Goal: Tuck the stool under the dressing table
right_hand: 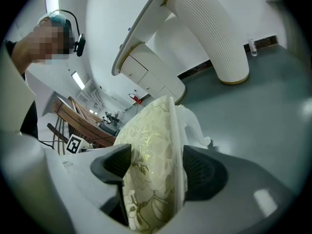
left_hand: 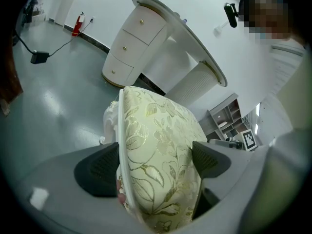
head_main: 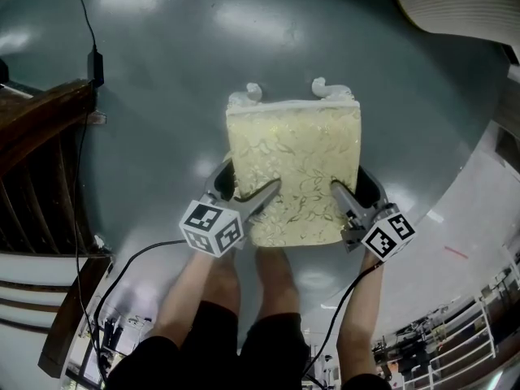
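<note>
Cream-and-gold upholstery fills the spread fingers of the left gripper (head_main: 248,179), which straddle the left edge of the stool (head_main: 292,161) without visibly clamping it. The stool stands on the grey floor (head_main: 146,96), with the right gripper (head_main: 355,185) likewise wide open around its right edge and the white dressing table (head_main: 459,6) well apart beyond.

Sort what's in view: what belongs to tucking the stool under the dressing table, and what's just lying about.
Job in hand:
cream gold-floral cushioned stool with white legs
white dressing table with drawers
left gripper
right gripper

Lying about:
black power adapter on its cable
dark wooden slatted furniture
red fire extinguisher
</note>
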`<move>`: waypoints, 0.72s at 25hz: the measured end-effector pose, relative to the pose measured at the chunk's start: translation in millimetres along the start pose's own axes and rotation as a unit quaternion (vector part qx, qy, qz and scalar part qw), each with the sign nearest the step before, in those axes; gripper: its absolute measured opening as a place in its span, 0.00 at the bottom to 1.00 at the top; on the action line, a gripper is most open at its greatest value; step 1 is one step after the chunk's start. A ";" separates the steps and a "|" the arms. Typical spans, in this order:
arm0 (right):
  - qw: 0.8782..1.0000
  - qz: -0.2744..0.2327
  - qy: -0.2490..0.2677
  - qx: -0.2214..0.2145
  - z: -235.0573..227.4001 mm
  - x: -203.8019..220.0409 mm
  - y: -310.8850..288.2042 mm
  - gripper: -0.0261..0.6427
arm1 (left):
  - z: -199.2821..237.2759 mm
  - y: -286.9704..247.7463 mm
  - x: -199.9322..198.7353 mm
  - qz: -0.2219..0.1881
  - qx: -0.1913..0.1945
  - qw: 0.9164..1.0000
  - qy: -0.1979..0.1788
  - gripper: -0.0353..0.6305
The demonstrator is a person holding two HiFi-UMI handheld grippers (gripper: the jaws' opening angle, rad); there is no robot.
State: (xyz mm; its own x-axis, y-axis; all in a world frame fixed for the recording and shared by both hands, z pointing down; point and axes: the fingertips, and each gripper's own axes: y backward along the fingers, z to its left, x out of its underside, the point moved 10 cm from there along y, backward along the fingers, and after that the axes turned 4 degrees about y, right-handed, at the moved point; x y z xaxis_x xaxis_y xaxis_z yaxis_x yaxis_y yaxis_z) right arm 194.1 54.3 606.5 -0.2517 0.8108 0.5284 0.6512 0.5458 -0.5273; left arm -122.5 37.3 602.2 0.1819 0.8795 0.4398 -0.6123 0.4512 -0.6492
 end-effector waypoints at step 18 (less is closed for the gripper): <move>1.000 -0.019 0.011 0.004 1.5 2.2 0.7 0.53 | 7.1 -0.5 4.2 -0.060 0.020 0.996 0.060 0.74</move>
State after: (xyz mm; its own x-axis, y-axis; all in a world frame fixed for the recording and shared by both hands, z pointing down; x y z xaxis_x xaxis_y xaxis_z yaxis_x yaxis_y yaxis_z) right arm 192.9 56.8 606.3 -0.2602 0.7852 0.5619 0.6352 0.5775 -0.5129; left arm -126.9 39.8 608.8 0.3455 0.8322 0.4338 -0.6107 0.5503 -0.5694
